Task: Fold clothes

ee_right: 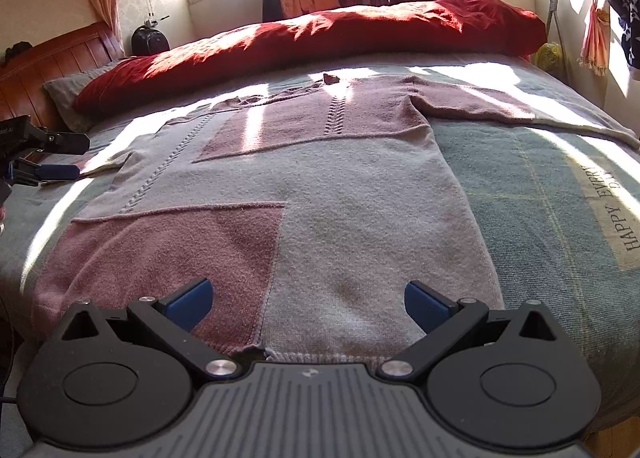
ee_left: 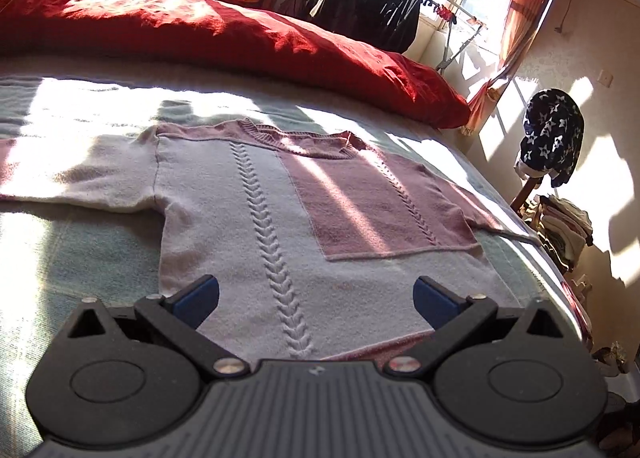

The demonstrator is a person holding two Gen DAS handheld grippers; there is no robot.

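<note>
A knitted sweater (ee_left: 248,225) in pale grey and dusty pink blocks lies flat on the bed, both sleeves spread sideways. My left gripper (ee_left: 316,300) hovers open over its lower body with nothing between the blue pads. In the right wrist view the same sweater (ee_right: 340,193) stretches away from the hem toward the collar. There my right gripper (ee_right: 308,302) stands open just above the hem, also holding nothing. The left gripper (ee_right: 60,159) shows at the far left edge of that view, beside the left sleeve.
A red duvet (ee_left: 200,29) is bunched along the far side of the bed. The striped bed cover (ee_right: 560,185) carries printed words at the right. A clothes rack with dark jackets (ee_left: 360,1) stands by the window. A wooden headboard (ee_right: 52,53) rises at left.
</note>
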